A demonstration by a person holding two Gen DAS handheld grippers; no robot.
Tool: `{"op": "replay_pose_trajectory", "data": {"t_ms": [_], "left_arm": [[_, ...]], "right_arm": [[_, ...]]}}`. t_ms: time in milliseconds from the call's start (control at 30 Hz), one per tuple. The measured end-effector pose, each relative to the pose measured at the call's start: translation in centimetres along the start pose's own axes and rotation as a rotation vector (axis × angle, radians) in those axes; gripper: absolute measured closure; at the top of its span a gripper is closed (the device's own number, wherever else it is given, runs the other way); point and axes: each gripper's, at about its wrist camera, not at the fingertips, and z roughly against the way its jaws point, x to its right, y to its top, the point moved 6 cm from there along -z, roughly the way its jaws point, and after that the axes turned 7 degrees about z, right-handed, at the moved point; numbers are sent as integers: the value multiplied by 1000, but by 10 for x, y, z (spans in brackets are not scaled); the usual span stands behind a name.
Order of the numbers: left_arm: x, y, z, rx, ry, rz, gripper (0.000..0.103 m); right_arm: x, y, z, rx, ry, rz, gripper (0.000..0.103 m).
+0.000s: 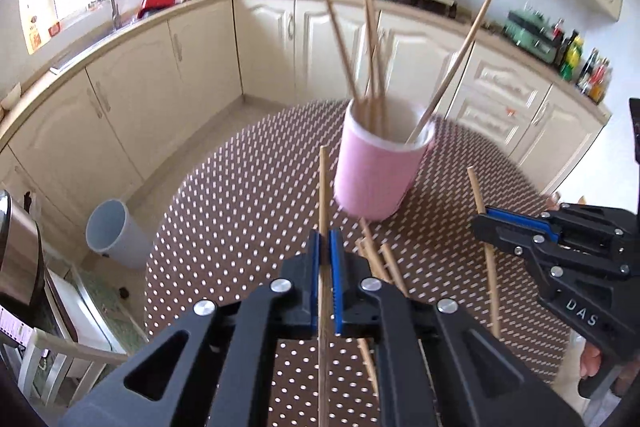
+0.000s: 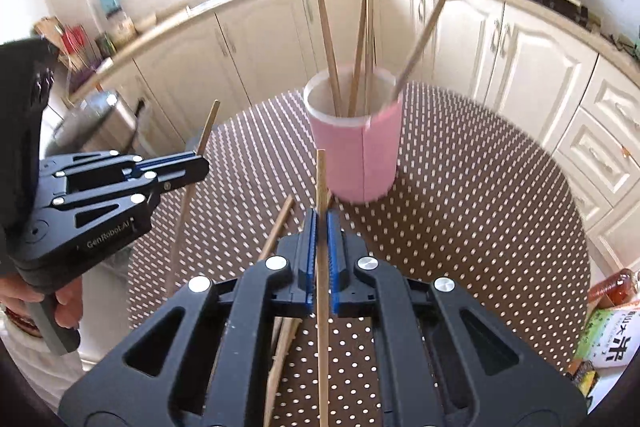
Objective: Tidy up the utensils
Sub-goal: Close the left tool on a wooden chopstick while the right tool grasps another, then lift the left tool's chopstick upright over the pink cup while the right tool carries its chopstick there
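A pink cup (image 1: 374,171) stands upright on the dotted brown tabletop (image 1: 240,195), and four chopsticks (image 1: 370,47) lean out of it at spread angles.

Nearer the camera than the cup, the left gripper (image 1: 325,251) has its blue-padded fingers (image 1: 313,267) pinching a single chopstick (image 1: 324,187), which runs steeply up between them, its tip ending just beside the cup's left wall.

To the right of the cup, the right gripper (image 2: 321,227) does the same: its fingers (image 2: 334,247) are pressed onto another chopstick (image 2: 321,183) whose tip points at the cup's base.

More loose chopsticks (image 2: 280,223) lie flat on the tabletop just in front of the cup — below both grippers (a few crossing one another).
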Motion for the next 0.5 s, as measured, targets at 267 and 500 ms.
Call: {"op": "replay_pose_trajectory", "data": {"t_ms": [267,500], "left_arm": [[9,21,57,133,-61,43,97],[21,49,88,223,-85,36,97]], "right_arm": [[2,19,51,125,19,14,97],[6,41,77,205,12,16,97]]}}
